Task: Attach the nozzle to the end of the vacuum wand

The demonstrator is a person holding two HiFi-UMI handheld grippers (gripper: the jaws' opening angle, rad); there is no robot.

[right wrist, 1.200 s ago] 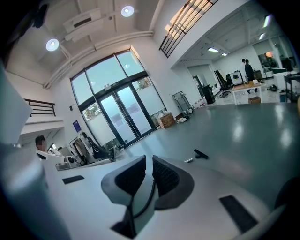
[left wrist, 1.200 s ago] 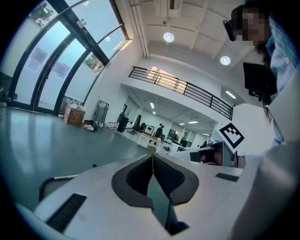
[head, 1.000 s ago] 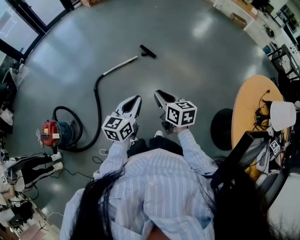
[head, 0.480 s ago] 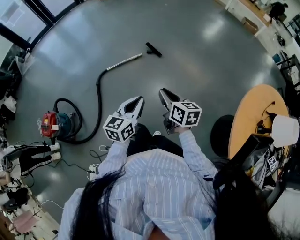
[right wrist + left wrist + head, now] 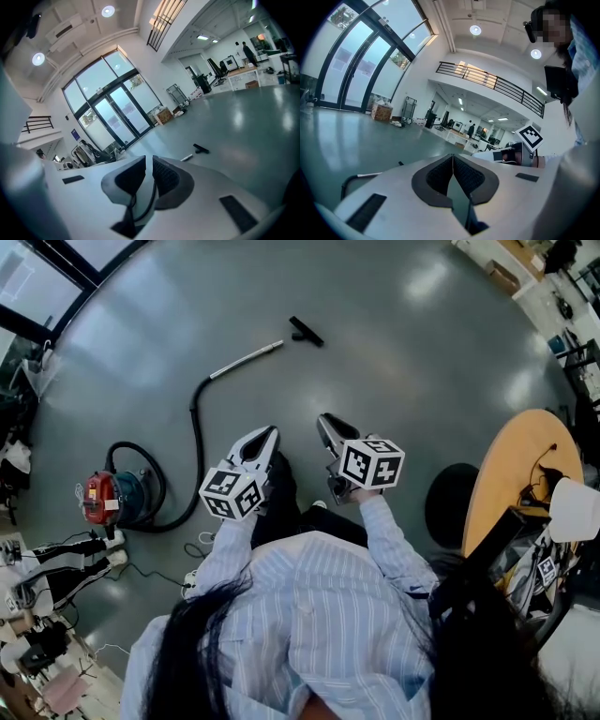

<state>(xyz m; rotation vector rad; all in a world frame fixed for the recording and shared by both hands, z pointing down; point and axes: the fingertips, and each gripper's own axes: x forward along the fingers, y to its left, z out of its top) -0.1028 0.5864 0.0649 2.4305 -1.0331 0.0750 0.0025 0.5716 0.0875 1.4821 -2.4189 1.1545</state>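
A small black nozzle (image 5: 306, 331) lies on the grey floor far ahead, just off the tip of the silver wand (image 5: 246, 359). The wand joins a black hose (image 5: 197, 432) that curls back to a red and blue vacuum (image 5: 112, 500) at the left. Both grippers hang in the air well short of them. My left gripper (image 5: 267, 435) is shut and empty, its pads meeting (image 5: 453, 155). My right gripper (image 5: 323, 420) is all but closed, with a thin slit between its pads (image 5: 149, 158) and nothing in it. The right gripper view shows the nozzle (image 5: 201, 149) and the wand end (image 5: 186, 157) beyond its jaws.
A round wooden table (image 5: 506, 460) with cables and a white object stands at the right, with a black round base (image 5: 452, 502) beside it. Loose cords (image 5: 199, 547) lie on the floor near the vacuum. Someone's legs (image 5: 66, 563) stretch out at the far left. Glass doors (image 5: 117, 115) line the far wall.
Both grippers have drifted a little forward with the person, and the left one has moved leftward. Their jaws have not changed. The wand, nozzle and vacuum lie where they were.
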